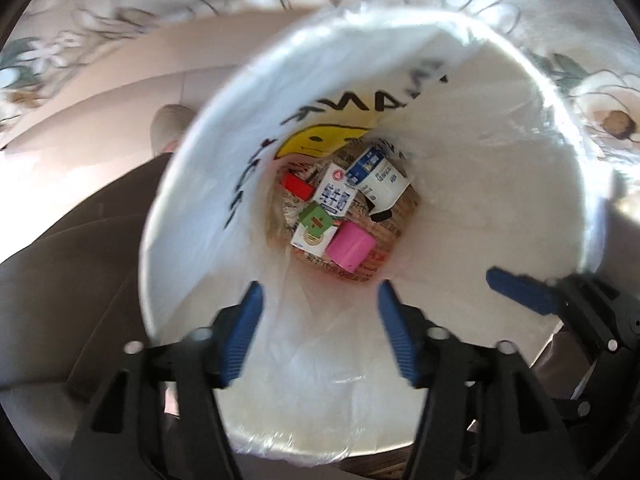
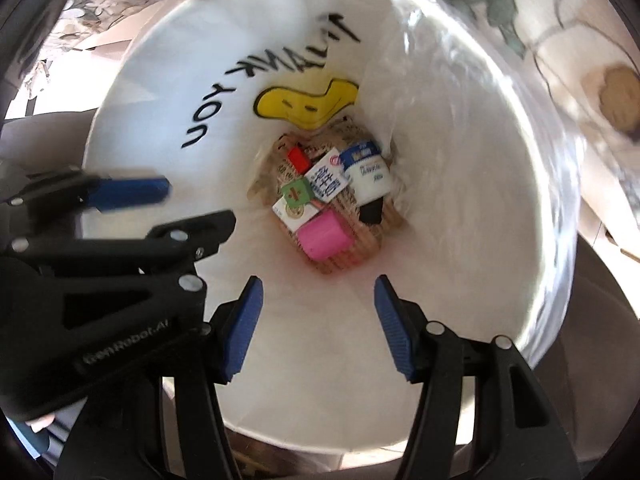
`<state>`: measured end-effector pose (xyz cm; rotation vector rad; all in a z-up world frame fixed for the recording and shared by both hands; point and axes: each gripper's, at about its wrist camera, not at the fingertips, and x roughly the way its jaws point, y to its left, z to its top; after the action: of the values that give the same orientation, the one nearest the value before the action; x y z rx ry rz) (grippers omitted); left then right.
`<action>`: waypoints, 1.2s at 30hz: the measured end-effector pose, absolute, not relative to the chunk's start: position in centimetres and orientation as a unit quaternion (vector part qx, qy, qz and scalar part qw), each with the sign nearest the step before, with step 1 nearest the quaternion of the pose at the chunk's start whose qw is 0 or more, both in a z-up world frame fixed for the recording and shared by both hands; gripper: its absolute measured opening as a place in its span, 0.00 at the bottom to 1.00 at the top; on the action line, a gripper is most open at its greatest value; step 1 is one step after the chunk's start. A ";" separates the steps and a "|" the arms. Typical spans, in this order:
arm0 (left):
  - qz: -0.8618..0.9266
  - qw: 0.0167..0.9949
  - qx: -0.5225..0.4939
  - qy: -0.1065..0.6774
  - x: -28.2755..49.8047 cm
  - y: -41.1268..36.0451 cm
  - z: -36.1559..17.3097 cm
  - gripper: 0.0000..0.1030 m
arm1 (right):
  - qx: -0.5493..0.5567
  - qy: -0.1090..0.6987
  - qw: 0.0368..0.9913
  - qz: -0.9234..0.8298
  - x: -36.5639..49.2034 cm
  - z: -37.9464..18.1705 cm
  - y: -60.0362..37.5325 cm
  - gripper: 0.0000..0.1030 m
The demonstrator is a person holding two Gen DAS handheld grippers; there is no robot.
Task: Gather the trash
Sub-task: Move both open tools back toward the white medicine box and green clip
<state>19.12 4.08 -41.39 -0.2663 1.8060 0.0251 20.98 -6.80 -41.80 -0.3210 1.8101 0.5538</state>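
both tongs, left tongs [image 1: 320, 332] and right tongs [image 2: 318, 326], hang half-open and empty over the lined bin [image 1: 460, 208]; trash [image 1: 344, 204] lies straight below at its bottom, neither nearer.

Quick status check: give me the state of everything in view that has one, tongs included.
Left tongs: open, nothing between them.
Right tongs: open, nothing between them.
Trash bin: uncovered, lined with a plastic bag.
Pink box: lying at the bottom.
Milk carton: lying on other trash.

Thin glossy plastic liner [image 1: 460, 184] crinkles inside the smooth white bin [image 2: 132, 92], printed paper cartons [image 1: 332, 196] below, ribbed blue pads [image 2: 244, 328] looking rubbery.
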 end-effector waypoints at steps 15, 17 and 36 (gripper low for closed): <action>-0.029 0.714 -0.081 0.695 15.7 5.1 -27.9 0.66 | -0.134 0.695 0.648 0.280 18.4 -28.4 -9.5 0.57; -0.040 0.735 -0.071 0.673 15.2 5.2 -25.1 0.68 | -0.138 0.673 0.669 0.283 18.3 -25.7 -10.3 0.57; -0.069 0.883 -0.003 0.464 16.5 4.4 -0.7 0.83 | -0.110 0.469 0.834 0.269 21.7 -0.1 -18.3 0.63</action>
<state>16.48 4.39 -0.69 -0.0072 0.9660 -0.1442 21.72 -18.30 -0.05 -0.2321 0.9924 0.5693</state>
